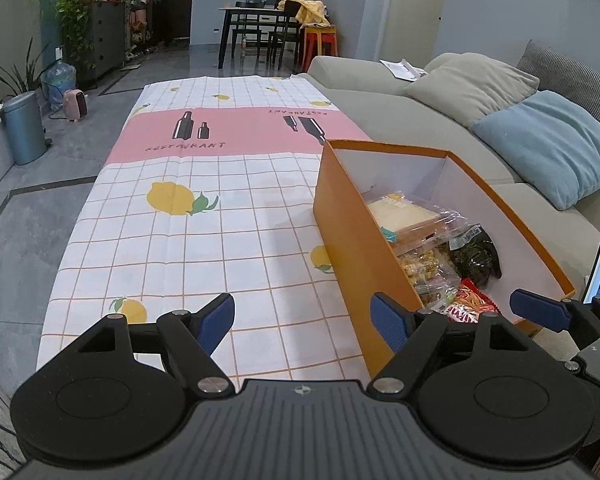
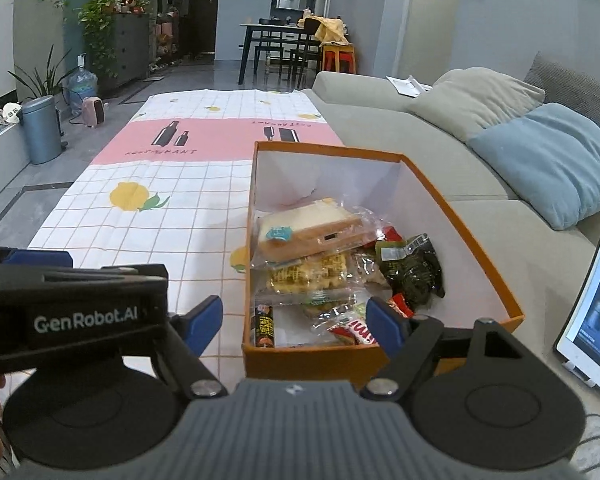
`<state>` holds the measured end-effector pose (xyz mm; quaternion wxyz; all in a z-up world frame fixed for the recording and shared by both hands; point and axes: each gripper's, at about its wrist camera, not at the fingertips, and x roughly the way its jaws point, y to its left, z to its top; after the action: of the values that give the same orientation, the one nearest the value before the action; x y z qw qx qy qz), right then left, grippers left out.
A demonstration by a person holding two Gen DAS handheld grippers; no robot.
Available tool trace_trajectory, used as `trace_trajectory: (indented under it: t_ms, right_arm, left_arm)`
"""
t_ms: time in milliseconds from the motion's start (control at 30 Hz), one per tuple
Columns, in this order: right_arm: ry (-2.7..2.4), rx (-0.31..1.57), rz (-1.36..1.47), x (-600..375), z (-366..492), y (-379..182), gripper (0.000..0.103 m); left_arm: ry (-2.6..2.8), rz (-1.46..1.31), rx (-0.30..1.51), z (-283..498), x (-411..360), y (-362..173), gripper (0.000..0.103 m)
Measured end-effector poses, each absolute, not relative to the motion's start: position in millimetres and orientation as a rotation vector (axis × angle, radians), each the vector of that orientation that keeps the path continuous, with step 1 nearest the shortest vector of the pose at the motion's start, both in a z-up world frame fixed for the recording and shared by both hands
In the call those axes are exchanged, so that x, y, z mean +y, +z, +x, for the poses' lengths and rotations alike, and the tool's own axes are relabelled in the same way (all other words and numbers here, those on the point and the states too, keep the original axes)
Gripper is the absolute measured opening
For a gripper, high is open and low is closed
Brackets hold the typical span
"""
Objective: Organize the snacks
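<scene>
Two hand-held grippers hover over a tabletop (image 1: 204,240) spread with a lemon-print cloth. The left hand-held gripper (image 1: 305,318) has its blue pads spread apart with nothing between them; bare cloth lies ahead of it and an orange box (image 1: 352,240) stands just to its right. The right hand-held gripper (image 2: 296,320) also stands open and holds nothing, its pads straddling the near end of the same orange box (image 2: 316,356). Inside the box, directly ahead of the right hand-held gripper, lie the snacks: a wrapped sandwich (image 2: 312,226) on top, a yellow waffle pack (image 2: 308,274) beneath it, a dark green packet (image 2: 412,268) to the right and a red wrapper (image 2: 350,330) nearest the pads. A propped tablet (image 2: 592,312) stands to the right, in front of a grey sofa (image 2: 420,136).
</scene>
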<state>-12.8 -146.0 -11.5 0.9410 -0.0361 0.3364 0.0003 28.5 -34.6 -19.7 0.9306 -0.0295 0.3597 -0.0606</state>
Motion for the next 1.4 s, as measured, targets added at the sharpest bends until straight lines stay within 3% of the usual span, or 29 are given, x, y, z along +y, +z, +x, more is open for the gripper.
trace_trajectory:
  t_ms: [1400]
  right_arm:
    - [-0.055,0.712,-0.092,-143.7,-13.5,-17.5,0.077]
  left_arm:
    - [-0.13,-0.062,0.763,28.6,-33.0,-25.4,0.091]
